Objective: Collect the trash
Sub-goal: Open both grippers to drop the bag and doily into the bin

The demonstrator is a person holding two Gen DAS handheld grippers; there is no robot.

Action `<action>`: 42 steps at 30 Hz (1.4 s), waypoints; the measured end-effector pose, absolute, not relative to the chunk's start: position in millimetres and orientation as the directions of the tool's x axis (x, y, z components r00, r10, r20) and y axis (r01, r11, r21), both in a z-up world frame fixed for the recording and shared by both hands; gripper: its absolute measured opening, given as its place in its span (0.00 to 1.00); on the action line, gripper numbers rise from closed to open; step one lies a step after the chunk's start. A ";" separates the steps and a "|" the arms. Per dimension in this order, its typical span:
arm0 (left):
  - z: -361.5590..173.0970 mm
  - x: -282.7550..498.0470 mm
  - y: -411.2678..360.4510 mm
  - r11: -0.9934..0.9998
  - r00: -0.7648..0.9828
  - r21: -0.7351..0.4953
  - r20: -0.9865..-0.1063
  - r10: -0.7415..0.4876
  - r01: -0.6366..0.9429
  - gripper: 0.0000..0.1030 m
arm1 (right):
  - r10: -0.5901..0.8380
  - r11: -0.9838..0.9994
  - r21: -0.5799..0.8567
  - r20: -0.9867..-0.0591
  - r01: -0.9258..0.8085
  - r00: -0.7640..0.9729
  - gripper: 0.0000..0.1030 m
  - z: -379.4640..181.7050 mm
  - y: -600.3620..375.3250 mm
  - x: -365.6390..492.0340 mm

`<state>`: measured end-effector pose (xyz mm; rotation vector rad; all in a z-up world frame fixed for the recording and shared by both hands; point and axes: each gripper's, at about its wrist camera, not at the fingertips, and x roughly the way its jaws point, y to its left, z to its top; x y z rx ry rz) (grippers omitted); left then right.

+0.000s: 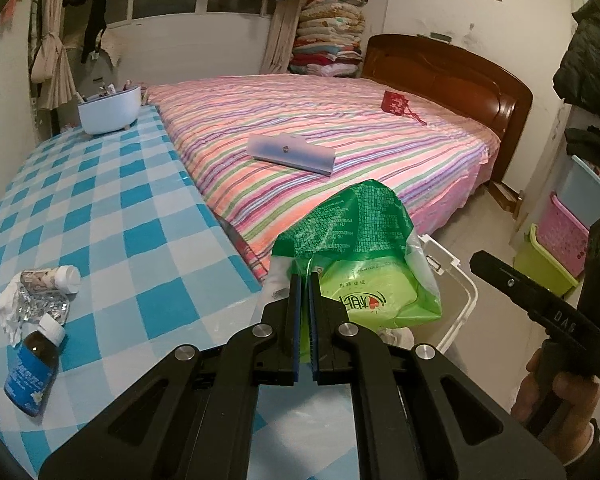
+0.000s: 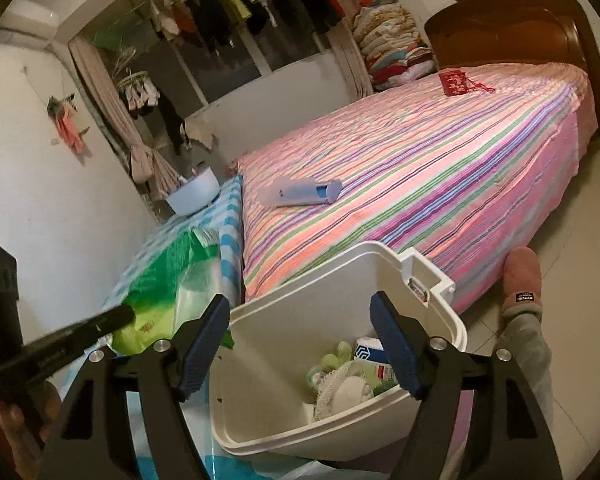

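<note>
My left gripper [image 1: 305, 278] is shut on the edge of a crumpled green plastic bag [image 1: 360, 248], which hangs just past the checked table's corner, above a white trash bin [image 1: 460, 292]. Still lying on the table [image 1: 132, 216] at the left are a brown bottle with a blue label [image 1: 32, 368], a silver blister pack [image 1: 44, 306], a small white-capped bottle [image 1: 56, 278] and a crumpled tissue [image 1: 8, 312]. My right gripper [image 2: 300, 296] is open over the bin [image 2: 332, 280], with nothing between its fingers. The bin holds a box and soft white and green scraps. The green bag [image 2: 164, 280] shows at the left.
A striped bed [image 1: 340, 140] runs beside the table, with a lilac case [image 1: 292, 154] and a red pouch [image 1: 396, 102] on it. A pale blue bowl [image 1: 108, 110] stands at the table's far end. A person's slippered foot [image 2: 520, 280] is on the floor right of the bin.
</note>
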<state>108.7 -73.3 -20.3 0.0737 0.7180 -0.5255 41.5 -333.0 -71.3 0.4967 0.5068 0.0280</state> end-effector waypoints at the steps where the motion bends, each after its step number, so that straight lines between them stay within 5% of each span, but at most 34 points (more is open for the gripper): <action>1: -20.5 108.5 -76.0 0.865 0.626 -0.114 -0.645 -0.438 0.489 0.03 | 0.145 0.880 0.466 -0.456 0.097 0.878 0.69 -71.0 -334.7 40.6; 30: -24.2 88.7 -139.5 0.790 0.574 -0.058 -0.655 -0.491 0.610 0.13 | 0.077 0.846 0.509 -0.410 0.159 0.909 0.69 -60.7 -367.3 17.1; 32: -23.7 87.7 -139.7 0.791 0.580 -0.050 -0.651 -0.489 0.610 0.24 | 0.073 0.846 0.509 -0.406 0.159 0.911 0.69 -60.2 -367.4 16.0; 35: -19.6 85.1 -137.3 0.799 0.604 -0.033 -0.637 -0.480 0.600 0.71 | 0.073 0.845 0.510 -0.404 0.158 0.912 0.69 -58.9 -366.9 14.7; 42: -13.4 75.9 -129.1 0.825 0.686 0.065 -0.593 -0.421 0.562 0.81 | 0.090 0.846 0.512 -0.407 0.146 0.909 0.69 -58.8 -365.7 14.4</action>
